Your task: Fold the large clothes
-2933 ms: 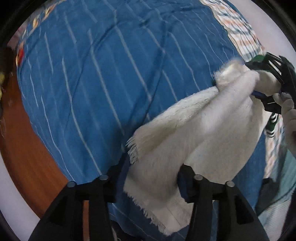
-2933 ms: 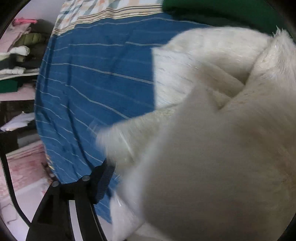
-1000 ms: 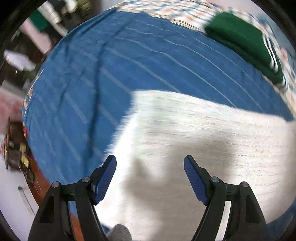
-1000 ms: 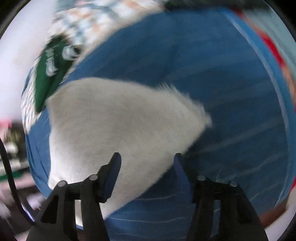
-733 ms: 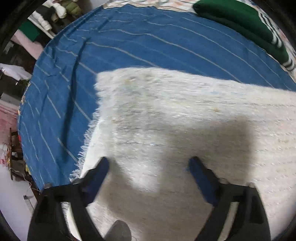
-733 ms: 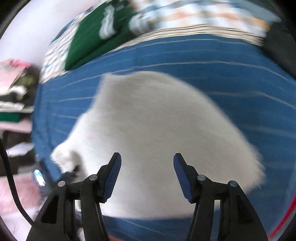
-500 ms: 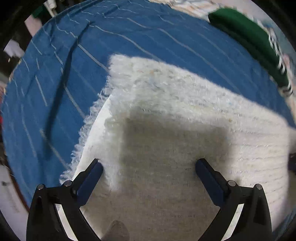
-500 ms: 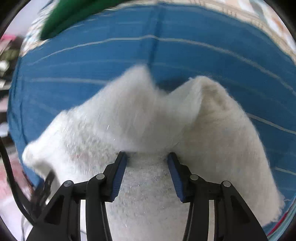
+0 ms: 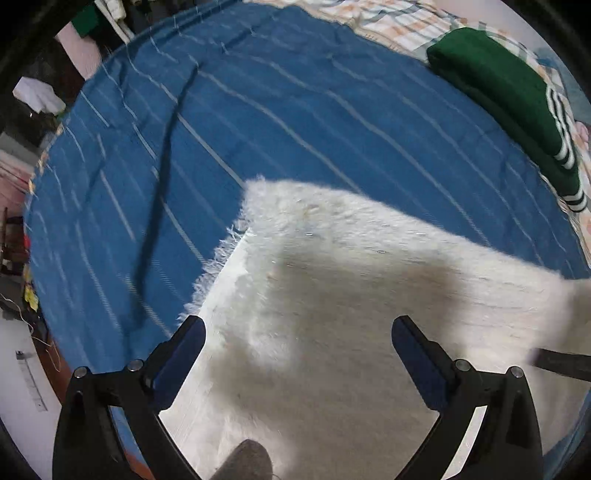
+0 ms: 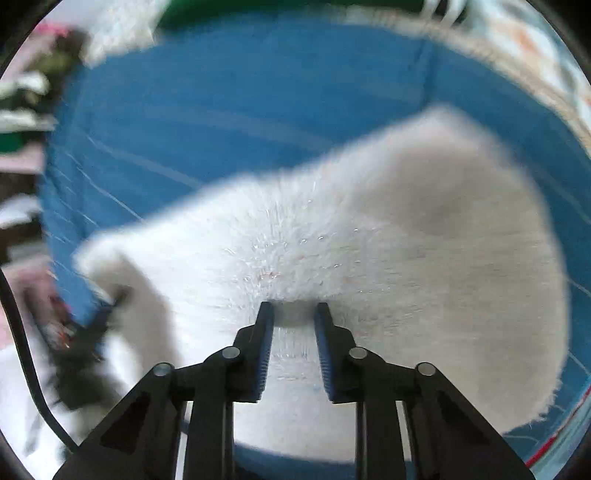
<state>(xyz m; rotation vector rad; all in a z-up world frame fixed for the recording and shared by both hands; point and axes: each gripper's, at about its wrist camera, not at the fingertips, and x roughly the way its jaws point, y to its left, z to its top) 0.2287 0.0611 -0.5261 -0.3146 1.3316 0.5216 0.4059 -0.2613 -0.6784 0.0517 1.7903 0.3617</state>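
A white fuzzy garment (image 9: 351,295) with a fringed edge lies folded on the blue striped bedspread (image 9: 258,122). My left gripper (image 9: 295,332) is wide open above its near part, holding nothing. In the right wrist view, my right gripper (image 10: 293,314) is shut on a bunched fold of the white garment (image 10: 369,240), which rises in a ridge in front of the fingers. The other gripper shows blurred at the left edge of the right wrist view (image 10: 85,332).
A folded dark green garment with white stripes (image 9: 517,99) lies at the far right of the bed on a checked sheet (image 9: 388,22). Cluttered shelves and clothes (image 9: 37,96) stand beyond the bed's left edge. The floor (image 9: 22,369) shows at the lower left.
Both grippers let go of the garment as it was laid on the bed. The right gripper then closed onto a fold of it; the left opened wider and pulled back slightly.
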